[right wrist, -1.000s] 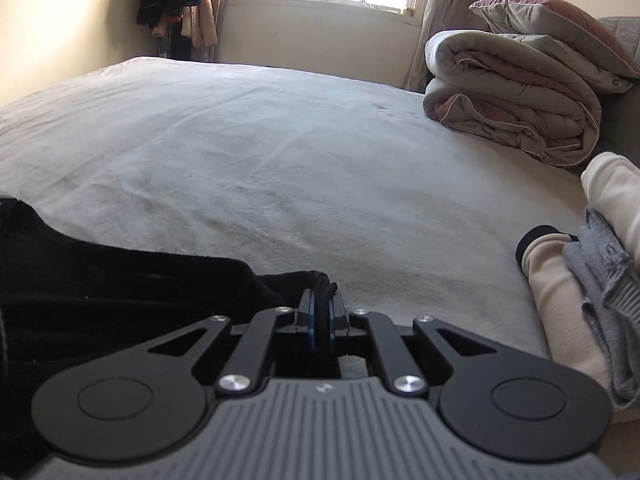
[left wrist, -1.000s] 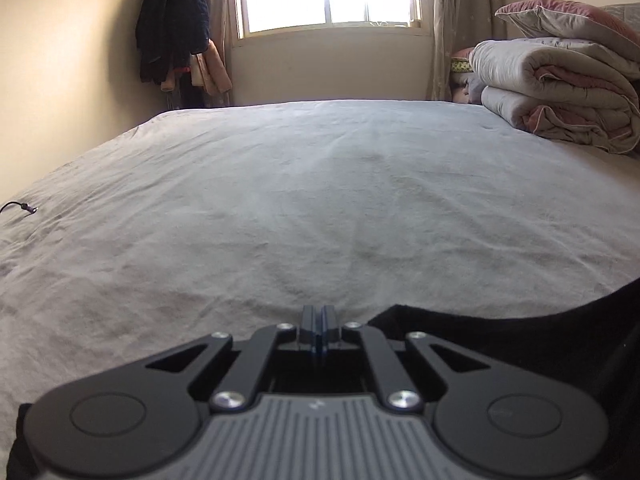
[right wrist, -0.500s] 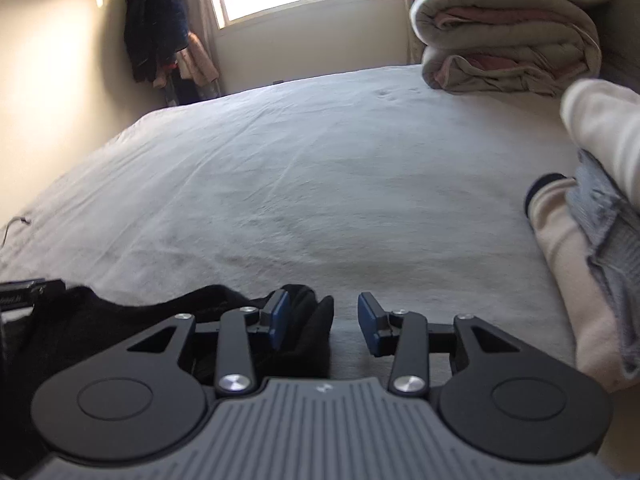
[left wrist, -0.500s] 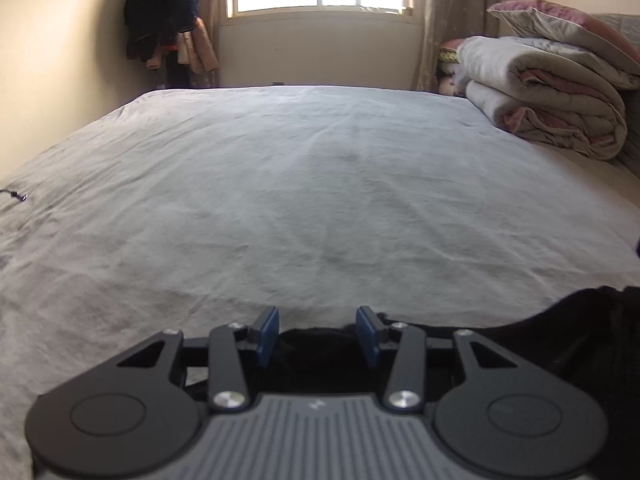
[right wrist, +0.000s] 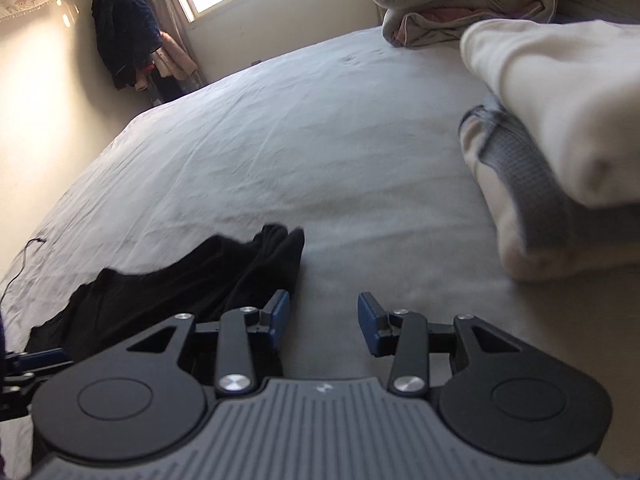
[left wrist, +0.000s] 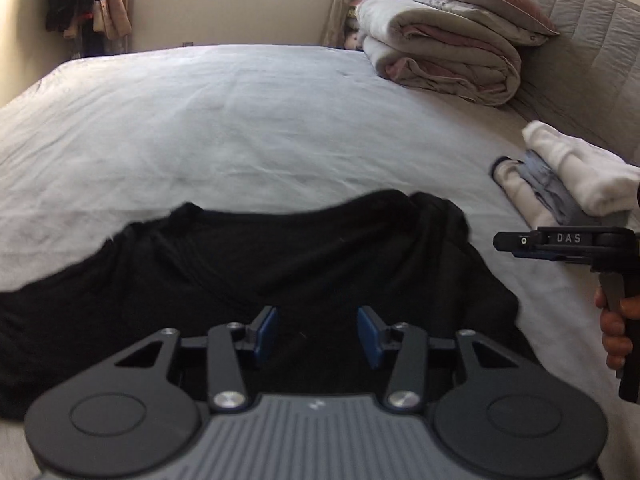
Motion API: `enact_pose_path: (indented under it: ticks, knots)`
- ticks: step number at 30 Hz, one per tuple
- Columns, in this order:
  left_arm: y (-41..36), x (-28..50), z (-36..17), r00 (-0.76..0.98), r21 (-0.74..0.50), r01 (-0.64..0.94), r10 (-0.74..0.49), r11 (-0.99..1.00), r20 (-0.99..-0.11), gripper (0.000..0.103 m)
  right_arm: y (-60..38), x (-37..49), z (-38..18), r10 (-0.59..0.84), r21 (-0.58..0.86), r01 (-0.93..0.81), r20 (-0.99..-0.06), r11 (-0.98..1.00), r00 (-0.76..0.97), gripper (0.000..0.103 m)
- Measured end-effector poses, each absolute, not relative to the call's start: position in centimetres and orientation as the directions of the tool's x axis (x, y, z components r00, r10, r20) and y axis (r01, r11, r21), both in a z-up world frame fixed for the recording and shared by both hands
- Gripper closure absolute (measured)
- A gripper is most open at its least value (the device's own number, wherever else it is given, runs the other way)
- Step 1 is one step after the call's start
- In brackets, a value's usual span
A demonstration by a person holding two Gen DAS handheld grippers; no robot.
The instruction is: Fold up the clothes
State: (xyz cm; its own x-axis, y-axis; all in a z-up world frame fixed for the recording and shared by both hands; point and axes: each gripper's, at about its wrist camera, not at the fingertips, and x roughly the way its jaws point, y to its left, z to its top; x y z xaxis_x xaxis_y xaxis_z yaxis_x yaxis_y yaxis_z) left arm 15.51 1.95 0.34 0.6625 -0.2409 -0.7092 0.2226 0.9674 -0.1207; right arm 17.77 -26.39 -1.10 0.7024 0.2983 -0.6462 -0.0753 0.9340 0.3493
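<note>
A black garment [left wrist: 280, 264] lies spread on the grey bed sheet [left wrist: 240, 128], its far edge bunched at the right. My left gripper [left wrist: 317, 334] hovers above its near part, open, with nothing between the blue pads. In the right wrist view the same black garment [right wrist: 192, 284] lies to the left. My right gripper [right wrist: 323, 322] is open over bare sheet beside the garment's right edge, holding nothing. From the left wrist view, the right gripper [left wrist: 520, 245] shows side-on at the right, with a hand [left wrist: 616, 332] on its handle.
A stack of folded clothes, white on grey on cream [left wrist: 560, 176] [right wrist: 560, 152], sits at the right of the bed. Rolled quilts and a pillow [left wrist: 448, 52] are piled at the headboard. Dark clothes [right wrist: 124, 36] hang in the far corner. A thin cable [right wrist: 24, 256] lies at the left edge.
Both grippers were shut on the black garment's edge, then opened and let it go. Both have pulled back and risen, so the garment now lies flat in front of them.
</note>
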Motion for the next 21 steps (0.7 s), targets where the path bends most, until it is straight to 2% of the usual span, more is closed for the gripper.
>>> enact_pose_path:
  ticks: [5,10,21]
  knots:
    - [-0.4,9.9,1.1,0.633,-0.112,0.318,-0.299,0.942,-0.714,0.057,-28.1,12.1,0.7,0.336,0.359,-0.102,-0.683,0.928,0.649,0.061]
    - [-2.0,3.7,1.2,0.615,-0.045,0.4,-0.305,0.915,-0.727,0.053,-30.1,5.6,1.4,0.392,0.433,-0.094,-0.677,0.896,0.623,0.061]
    - [1.7,-5.0,1.8,0.623,-0.004,0.366,-0.248,0.931,-0.742,0.049,-29.7,-5.3,2.1,0.389,0.413,-0.114,-0.68,0.904,0.622,0.061]
